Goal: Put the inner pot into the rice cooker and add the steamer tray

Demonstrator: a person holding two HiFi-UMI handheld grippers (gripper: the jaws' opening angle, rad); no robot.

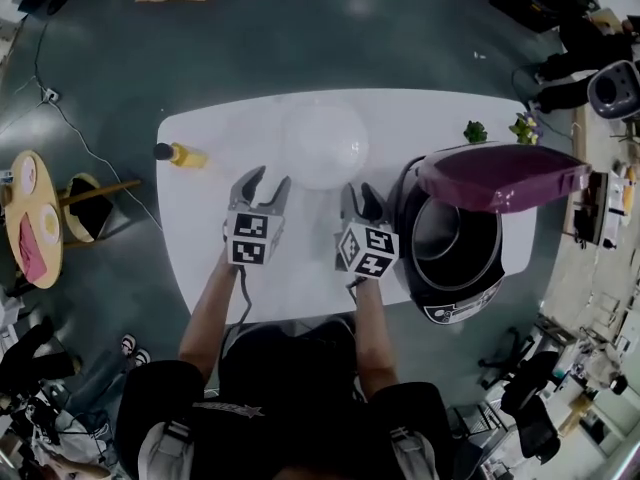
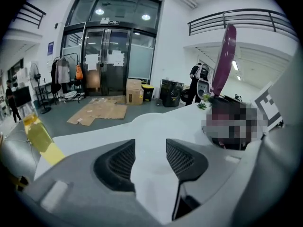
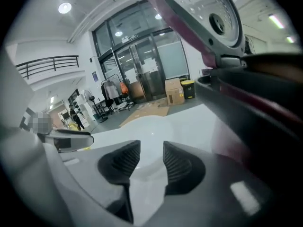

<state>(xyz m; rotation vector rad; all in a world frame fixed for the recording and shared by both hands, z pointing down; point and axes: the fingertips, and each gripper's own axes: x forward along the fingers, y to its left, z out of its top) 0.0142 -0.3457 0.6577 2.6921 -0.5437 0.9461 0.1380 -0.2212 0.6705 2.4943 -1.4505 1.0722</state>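
Observation:
The black rice cooker (image 1: pixel 455 268) stands at the table's right end with its maroon lid (image 1: pixel 500 176) raised; a metallic inner pot (image 1: pixel 442 231) sits inside it. The white round steamer tray (image 1: pixel 325 143) lies on the white table (image 1: pixel 205 228) just beyond both grippers. My left gripper (image 1: pixel 262 186) is open and empty, below and left of the tray. My right gripper (image 1: pixel 362 200) is open and empty, between the tray and the cooker. In the left gripper view the tray (image 2: pixel 156 122) shows past the open gripper (image 2: pixel 150 157). In the right gripper view the tray (image 3: pixel 151 126) lies ahead of the gripper (image 3: pixel 151 162), beside the cooker (image 3: pixel 255 98).
A yellow bottle (image 1: pixel 185 155) lies near the table's left edge. Two small green plants (image 1: pixel 475 130) stand at the far right corner. Chairs and a round side table (image 1: pixel 35 218) stand on the floor to the left. Cardboard sheets (image 2: pixel 99 111) lie on the floor beyond the table.

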